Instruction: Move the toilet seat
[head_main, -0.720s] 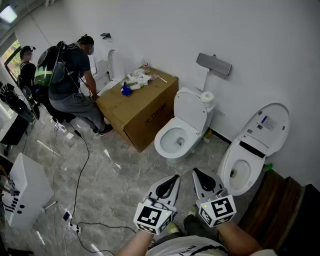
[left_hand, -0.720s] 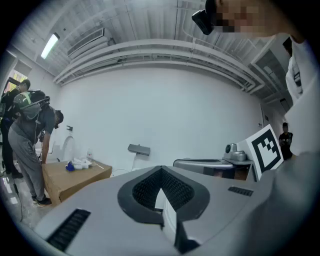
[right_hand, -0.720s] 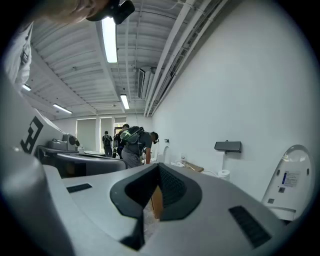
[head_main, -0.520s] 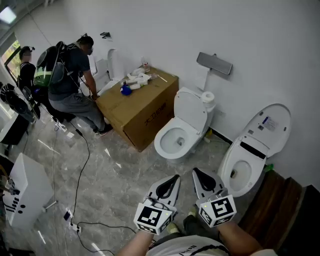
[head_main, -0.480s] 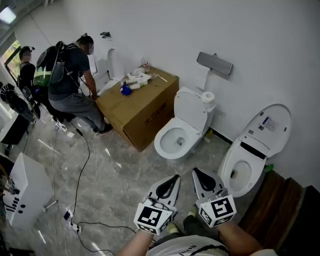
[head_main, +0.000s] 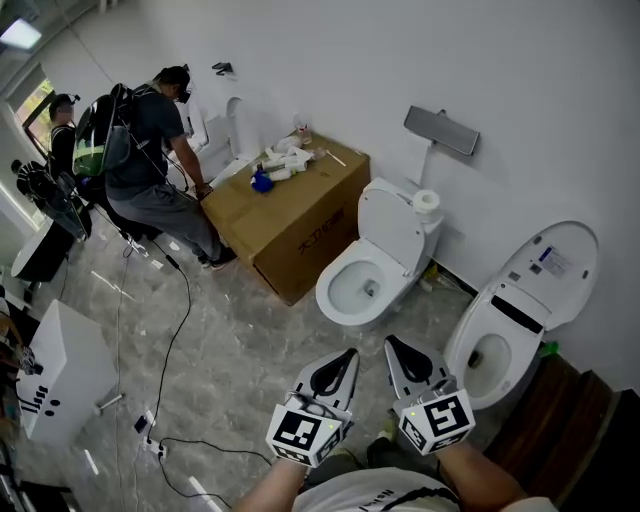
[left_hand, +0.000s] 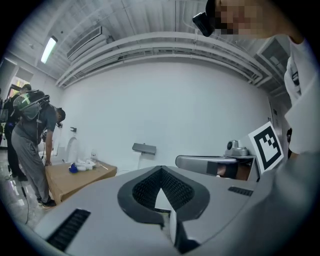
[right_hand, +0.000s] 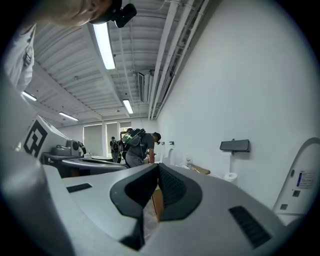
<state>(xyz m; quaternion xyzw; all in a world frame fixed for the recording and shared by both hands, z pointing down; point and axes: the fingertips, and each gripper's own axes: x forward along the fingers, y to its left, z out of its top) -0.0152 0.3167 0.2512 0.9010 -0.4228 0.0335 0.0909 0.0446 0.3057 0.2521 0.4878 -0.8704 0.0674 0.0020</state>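
Cardboard makes up the one box (head_main: 296, 222) here. It stands shut on the grey floor (head_main: 230, 340) against the wall, with a blue thing (head_main: 262, 182) and a heap of white bits (head_main: 287, 160) lying on its top. A person (head_main: 148, 160) bends over just beside its left end.

Right of the box is a white toilet (head_main: 372, 275). Its seat (head_main: 390, 228) is tipped up against the tank; whether ring and lid are both up cannot be told. The bowl (head_main: 358, 285) is open, with only the drain hole showing at its bottom. A paper roll (head_main: 427, 201) sits on the tank.

Further right is a second toilet (head_main: 505, 325), its lid (head_main: 552, 262) up too and its bowl dark inside.

The left gripper (head_main: 349, 354) and the right gripper (head_main: 391, 343) hang side by side at the bottom of the head view, pointing at the toilets and well apart from both. In the left gripper view the left gripper's (left_hand: 161, 169) jaws are pressed tip to tip with nothing between them. The right gripper's (right_hand: 155, 165) jaws likewise meet at the tips and hold nothing.
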